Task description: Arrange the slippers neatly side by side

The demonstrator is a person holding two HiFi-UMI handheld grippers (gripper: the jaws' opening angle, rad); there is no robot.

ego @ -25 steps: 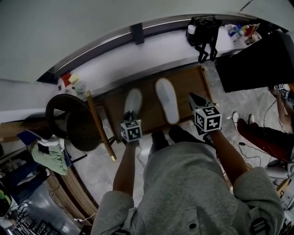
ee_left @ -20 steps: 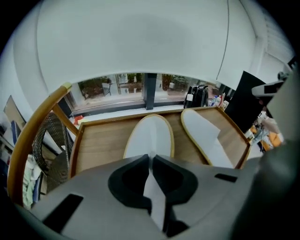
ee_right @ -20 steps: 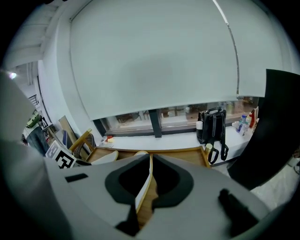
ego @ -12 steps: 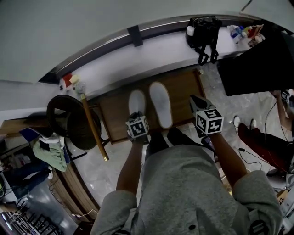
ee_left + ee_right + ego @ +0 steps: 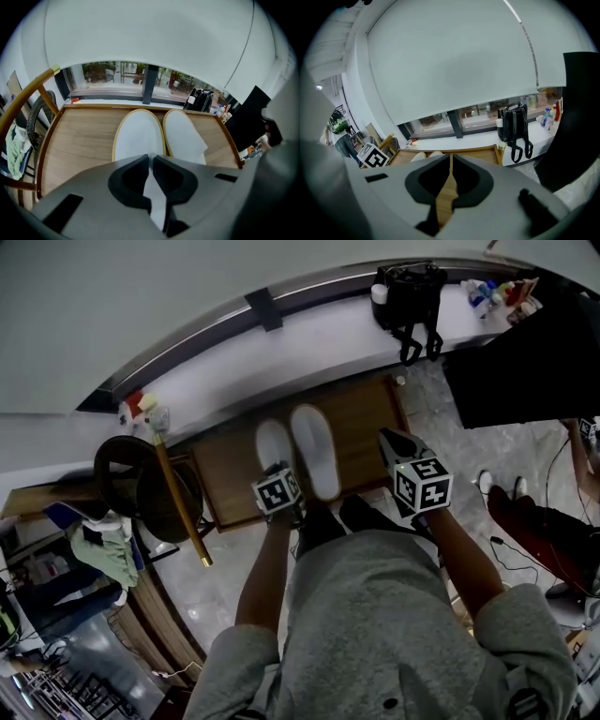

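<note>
Two white slippers lie side by side, toes away from me, on a low wooden platform (image 5: 366, 418). The left slipper (image 5: 273, 446) (image 5: 138, 138) and the right slipper (image 5: 316, 451) (image 5: 183, 136) nearly touch along their inner edges. My left gripper (image 5: 279, 474) (image 5: 151, 158) is at the left slipper's heel, shut on its white material. My right gripper (image 5: 388, 439) (image 5: 451, 161) hangs over the platform's right part, apart from the slippers, shut with nothing in it. The slippers' heels are hidden behind the left gripper's body in the left gripper view.
A black backpack (image 5: 410, 296) (image 5: 514, 129) and bottles (image 5: 497, 292) stand on the white window ledge beyond the platform. A dark round chair (image 5: 141, 488) and a wooden pole (image 5: 178, 493) are at the left. A large black object (image 5: 525, 362) is at the right.
The left gripper has moved right with the left slipper, and the gap to the right slipper has closed. The right gripper has hardly moved.
</note>
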